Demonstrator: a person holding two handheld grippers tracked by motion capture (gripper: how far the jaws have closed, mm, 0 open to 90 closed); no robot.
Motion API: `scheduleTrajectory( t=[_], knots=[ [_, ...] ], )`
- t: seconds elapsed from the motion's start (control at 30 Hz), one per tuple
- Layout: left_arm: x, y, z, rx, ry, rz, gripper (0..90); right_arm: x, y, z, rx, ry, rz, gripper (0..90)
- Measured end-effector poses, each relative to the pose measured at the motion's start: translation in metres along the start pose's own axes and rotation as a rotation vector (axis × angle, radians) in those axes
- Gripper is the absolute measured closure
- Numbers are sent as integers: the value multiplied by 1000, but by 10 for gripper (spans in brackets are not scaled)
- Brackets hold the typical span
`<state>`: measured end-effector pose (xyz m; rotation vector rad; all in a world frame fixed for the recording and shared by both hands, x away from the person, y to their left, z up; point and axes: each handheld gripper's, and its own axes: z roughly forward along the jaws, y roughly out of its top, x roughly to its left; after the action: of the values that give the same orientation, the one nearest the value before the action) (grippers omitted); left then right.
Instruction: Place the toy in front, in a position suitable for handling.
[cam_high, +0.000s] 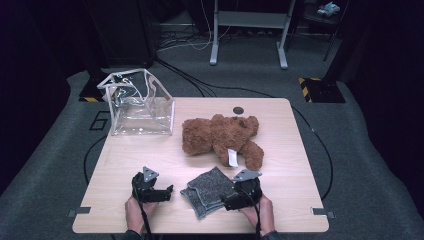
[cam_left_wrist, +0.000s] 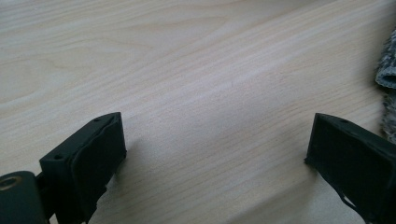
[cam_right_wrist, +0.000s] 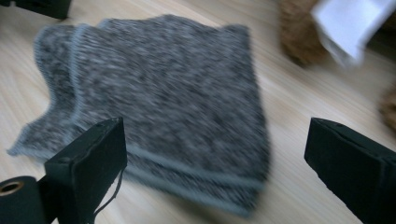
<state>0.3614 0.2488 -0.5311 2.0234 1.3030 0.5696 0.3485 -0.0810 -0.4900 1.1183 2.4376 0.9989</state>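
Little looked done: the grey cloth (cam_high: 210, 192) lay folded and ungripped on the table's (cam_high: 280, 165) near edge, the right gripper (cam_high: 231, 201) poised at it with jaws spread, the left gripper (cam_high: 161, 193) just beside it, also spread and empty.

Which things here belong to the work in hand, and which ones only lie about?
In the work:
- grey knitted cloth, in front of the open right tongs
- left tongs, open over bare table beside the cloth

Lying about:
- brown teddy bear
- clear plastic bag, at the far left corner
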Motion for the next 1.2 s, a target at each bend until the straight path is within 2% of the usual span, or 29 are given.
scheduleTrajectory(
  t=[0.1,0.17,0.3,0.37,0.4,0.53,0.57,0.67,0.77,0.97,1.07,1.2],
  knots=[
    [0,0,0,2,2,-1,43,11,14,10,11,33,-45,67],
    [0,0,0,3,2,-2,43,16,20,16,12,33,-67,81],
    [0,0,0,2,3,-3,44,20,24,35,68,59,-82,154],
    [0,0,0,2,5,-3,44,21,22,43,102,64,-94,239],
    [1,0,0,3,4,0,45,22,20,46,111,61,-81,253],
    [1,0,0,4,6,-3,46,23,17,44,104,46,-76,411],
    [1,0,0,3,7,-3,47,21,16,43,98,42,-97,466],
    [0,0,0,0,13,-13,50,19,12,41,68,47,-76,622],
    [0,0,0,-2,13,-16,54,18,9,39,49,48,-56,708],
    [0,0,0,-1,12,-4,59,15,6,31,32,53,-7,739],
    [-1,0,0,-7,16,-18,59,6,3,21,11,51,19,740],
    [0,1,1,-8,16,-16,58,-2,0,8,-5,34,55,739]
  ],
)
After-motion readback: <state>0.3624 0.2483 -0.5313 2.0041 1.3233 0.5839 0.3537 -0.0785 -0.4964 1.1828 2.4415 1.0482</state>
